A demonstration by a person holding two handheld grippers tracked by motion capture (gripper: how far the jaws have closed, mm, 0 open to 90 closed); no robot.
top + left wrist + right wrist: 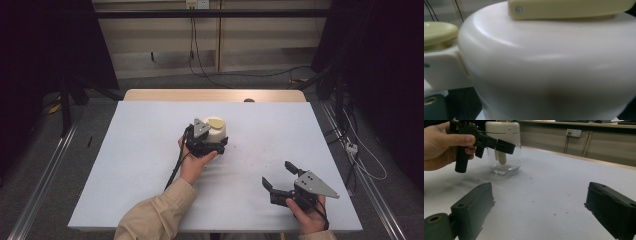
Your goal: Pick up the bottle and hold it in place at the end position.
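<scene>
A: Jar (pixel 216 131) first, since it's the big thing for you: it stands upright on the table (pixel 140 165), a little left of the middle and toward the far side, clear glass below and a cream lid (pixel 503 130) on top.

B: And your left gripper (pixel 216 148)?

A: Its jaws sit on either side of the jar at the near side, around the glass just under the lid. You seem to have it pinched, but from these pictures I cannot tell whether the jaws press the glass or only flank it. In the left gripper view, the lid (pixel 544 57) sits very close to the camera.

B: What could go wrong?

A: If you lift with a loose pinch, smooth glass may slip and the jar could tip or drop. Pulling sideways could drag it across the sheet instead.

B: Your right gripper (pixel 281 176)?

A: Wide open, holding nothing, resting low near the front right corner, well apart from the jar. It's too far away to steady the jar if it tilts, so bring it closer first.
</scene>
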